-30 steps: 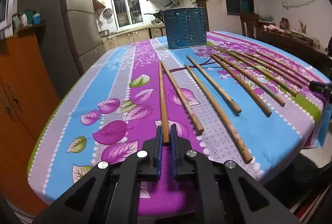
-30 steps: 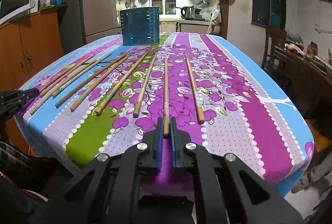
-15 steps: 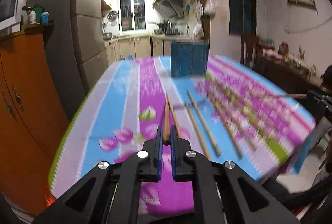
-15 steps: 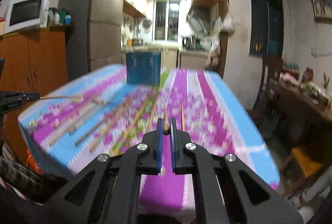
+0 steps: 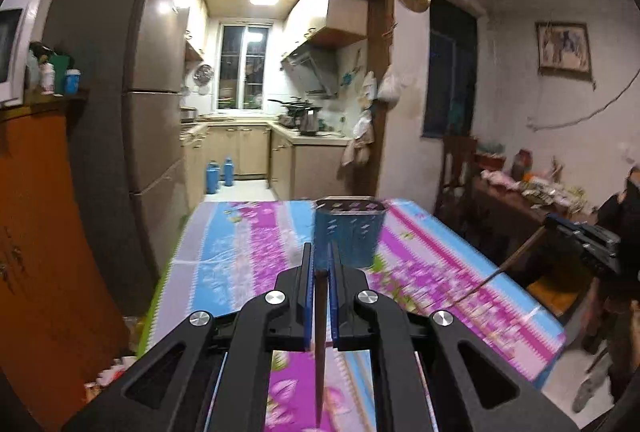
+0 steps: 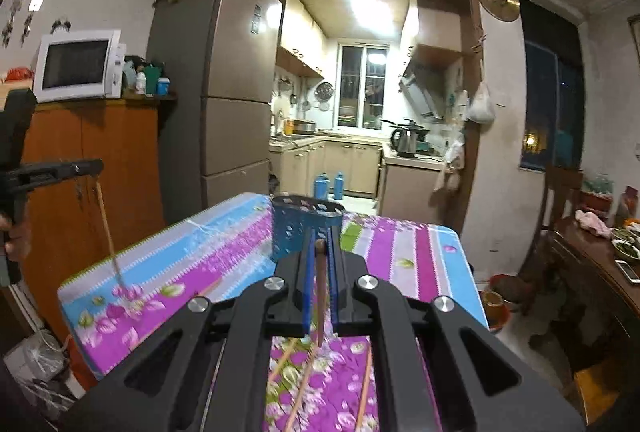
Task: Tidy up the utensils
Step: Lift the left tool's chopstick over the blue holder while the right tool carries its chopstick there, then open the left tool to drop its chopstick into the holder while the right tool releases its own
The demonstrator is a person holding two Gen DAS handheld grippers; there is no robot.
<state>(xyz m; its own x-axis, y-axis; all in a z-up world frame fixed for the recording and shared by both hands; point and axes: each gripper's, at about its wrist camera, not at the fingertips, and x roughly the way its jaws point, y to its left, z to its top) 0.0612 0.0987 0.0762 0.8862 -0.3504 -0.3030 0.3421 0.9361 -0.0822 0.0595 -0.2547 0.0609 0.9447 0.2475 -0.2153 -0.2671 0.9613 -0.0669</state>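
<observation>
Gripping one chopstick apiece, left gripper and right gripper, fingers clamped, chopsticks hanging downward, blue utensil holder ahead on floral desk.

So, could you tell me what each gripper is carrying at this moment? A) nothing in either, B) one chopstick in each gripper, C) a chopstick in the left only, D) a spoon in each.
B: the left gripper has its jaws shut on a chopstick that hangs down, and the right gripper likewise clamps its own chopstick, both raised above the table in front of the blue holder.
</observation>
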